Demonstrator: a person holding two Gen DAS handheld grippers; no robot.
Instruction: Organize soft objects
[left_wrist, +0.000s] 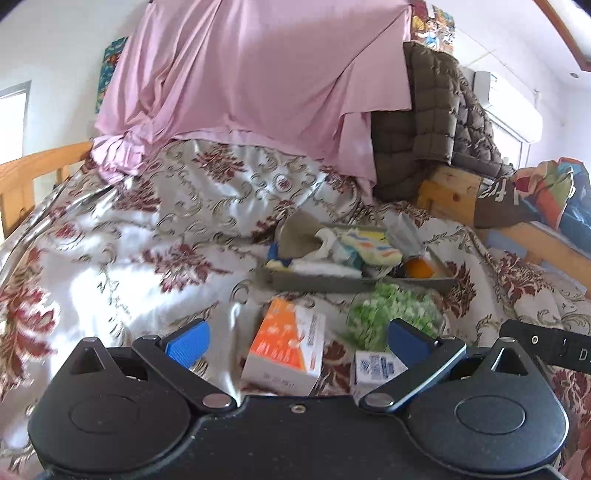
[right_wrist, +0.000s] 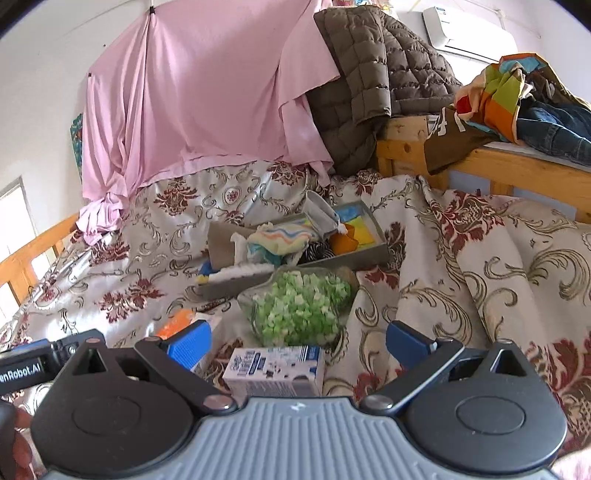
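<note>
Jaws of both the left gripper (left_wrist: 297, 338) and right gripper (right_wrist: 299, 339) gape empty toward the grey tray (right_wrist: 354, 256), probably to sort its socks (right_wrist: 280, 238).

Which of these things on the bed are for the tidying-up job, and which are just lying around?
For the job:
grey shallow tray
striped pastel sock
clear bag of green foam bits

Just lying about:
orange-and-white cardboard box
small blue-and-white carton
pink draped sheet
brown quilted jacket
</note>
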